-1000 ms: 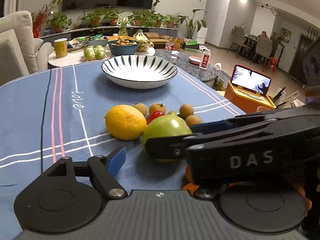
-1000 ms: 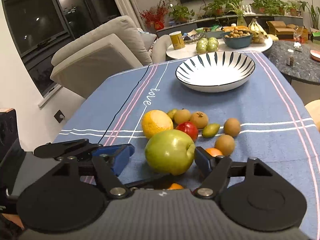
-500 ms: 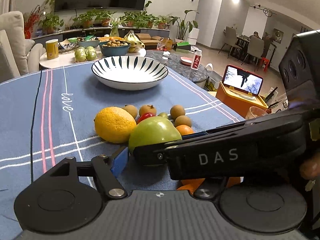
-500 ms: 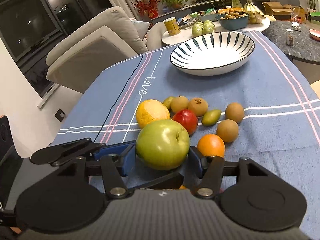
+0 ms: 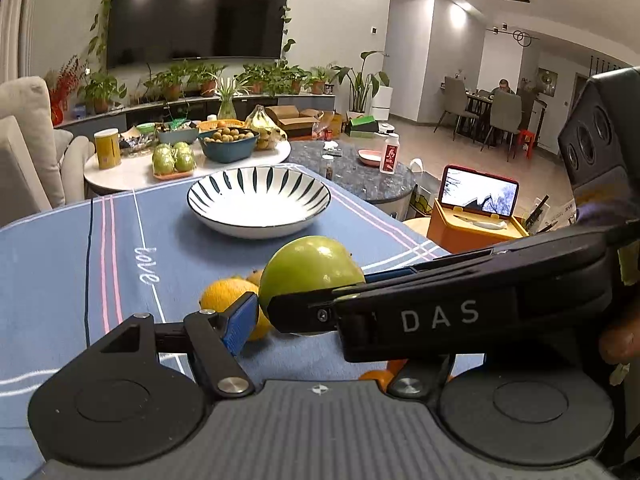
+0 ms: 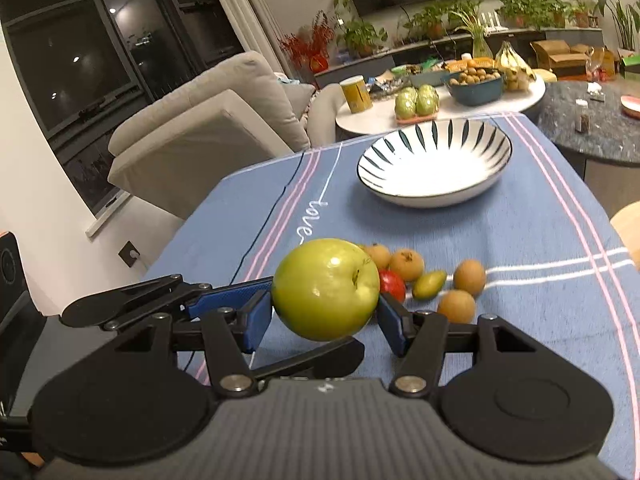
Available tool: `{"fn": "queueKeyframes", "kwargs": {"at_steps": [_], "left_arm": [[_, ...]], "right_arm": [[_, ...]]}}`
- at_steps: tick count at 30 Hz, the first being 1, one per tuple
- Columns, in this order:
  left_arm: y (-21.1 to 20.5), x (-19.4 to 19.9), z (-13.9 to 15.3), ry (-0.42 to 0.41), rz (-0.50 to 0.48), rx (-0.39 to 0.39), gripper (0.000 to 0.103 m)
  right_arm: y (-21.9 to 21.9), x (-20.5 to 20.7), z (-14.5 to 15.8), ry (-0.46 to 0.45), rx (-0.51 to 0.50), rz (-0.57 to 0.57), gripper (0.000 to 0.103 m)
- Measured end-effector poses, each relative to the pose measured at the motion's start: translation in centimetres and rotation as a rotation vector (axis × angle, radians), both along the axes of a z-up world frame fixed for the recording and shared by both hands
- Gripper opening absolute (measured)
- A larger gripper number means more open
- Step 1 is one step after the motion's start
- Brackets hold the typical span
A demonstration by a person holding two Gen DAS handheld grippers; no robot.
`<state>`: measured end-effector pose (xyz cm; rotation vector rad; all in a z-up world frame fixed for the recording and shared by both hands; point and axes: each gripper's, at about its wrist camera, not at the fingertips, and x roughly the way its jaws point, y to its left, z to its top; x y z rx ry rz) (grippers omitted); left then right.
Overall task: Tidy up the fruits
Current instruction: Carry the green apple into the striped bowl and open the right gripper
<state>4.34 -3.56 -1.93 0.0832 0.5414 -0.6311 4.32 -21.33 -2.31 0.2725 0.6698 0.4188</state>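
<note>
One green apple [image 6: 326, 288] clamped in the right tool [image 6: 324, 316]; four brown fruits [image 6: 406, 265], one bowl [image 6: 434, 196].

So the count on the blue tablecloth [image 6: 520, 240]: one big green apple [image 6: 326, 288], one orange-yellow citrus [image 5: 224, 294], one small red fruit [image 6: 392, 285], one little green oval fruit [image 6: 429, 283], and four small round brown ones that I can see (one [image 6: 406, 265], another [image 6: 469, 277]). There's one empty striped bowl [image 6: 434, 164] too, plus a bit of one more orange fruit [image 5: 376, 376] poking out low in the left view. Grippers: two, the left gripper [image 5: 320, 312] and the right gripper [image 6: 324, 316].
</note>
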Motion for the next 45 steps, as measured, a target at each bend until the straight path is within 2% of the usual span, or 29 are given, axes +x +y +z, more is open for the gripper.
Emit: {"fn": "queueKeyframes", "kwargs": {"at_steps": [10,17,23,31,45], "left_arm": [[-0.5,1.5,0.8,-0.028,-0.003,0.014,0.066],[-1.7,5.0,1.6,-0.050,-0.007,0.011,0.066],[-2.3,9.2,1.5,-0.035,-0.008,-0.005,0.066],[-2.9,13.0,0.4,0.000,-0.001,0.008,0.066],[-3.1,15.0,-0.5,0.065,0.012,-0.013,0.063]], "right_arm": [[-0.5,1.7,0.4,-0.023,0.022,-0.004,0.059],[-1.7,4.4,1.0,-0.036,0.055,-0.028,0.059],[-2.6,8.0,1.1,-0.031,0.071,-0.048,0.059],[-3.6,11.6,-0.1,0.017,0.124,-0.063,0.059],[-3.8,13.6,-0.7,0.040,0.115,-0.077,0.059]]}}
